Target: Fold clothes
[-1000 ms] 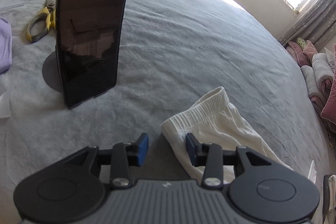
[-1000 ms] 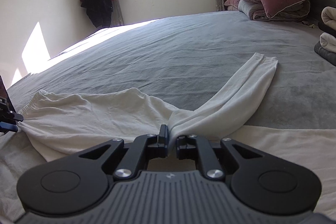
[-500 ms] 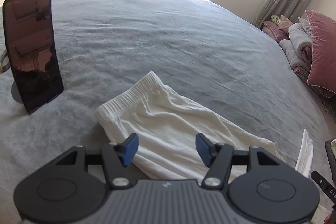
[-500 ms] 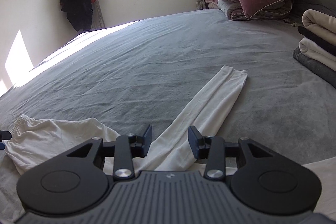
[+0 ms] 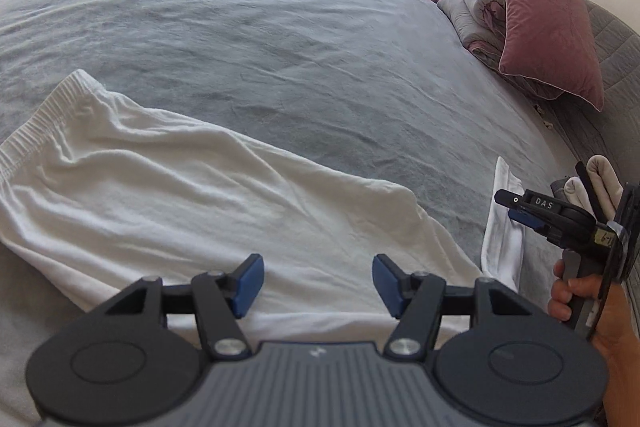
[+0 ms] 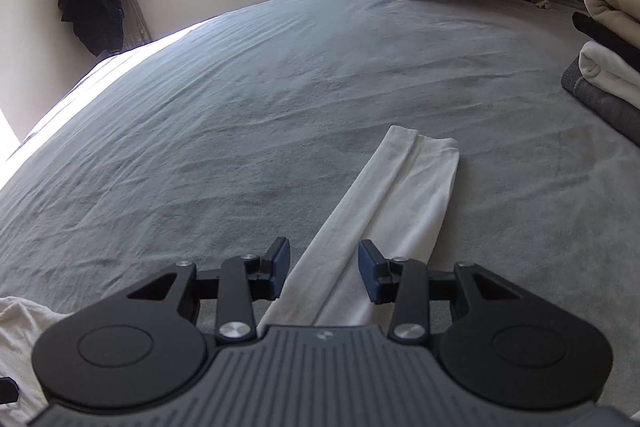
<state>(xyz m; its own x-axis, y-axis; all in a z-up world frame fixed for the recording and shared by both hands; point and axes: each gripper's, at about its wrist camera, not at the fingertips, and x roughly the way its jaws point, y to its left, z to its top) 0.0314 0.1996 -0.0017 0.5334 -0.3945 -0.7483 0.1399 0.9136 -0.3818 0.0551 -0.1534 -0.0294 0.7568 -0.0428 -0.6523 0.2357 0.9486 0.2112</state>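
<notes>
White trousers (image 5: 192, 195) lie flat on the grey bed, elastic waistband (image 5: 36, 123) at the left. In the right wrist view their legs (image 6: 396, 187) lie folded together, pointing away, cuffs at the far end. My left gripper (image 5: 318, 285) is open and empty, hovering over the trousers' seat. My right gripper (image 6: 324, 269) is open and empty above the legs, which run between its fingers. The right gripper also shows in the left wrist view (image 5: 560, 219), held in a hand at the right edge.
The grey bedspread (image 6: 280, 99) stretches far ahead. A pink pillow on rolled quilts (image 5: 532, 11) sits at the headboard. A stack of folded clothes (image 6: 608, 67) lies at the right. A dark jacket (image 6: 96, 11) hangs on the wall by the window.
My right gripper let go of the trousers at the crotch, opened and rose over the legs. My left gripper opened wider and swung right from the waistband; the phone stand left view.
</notes>
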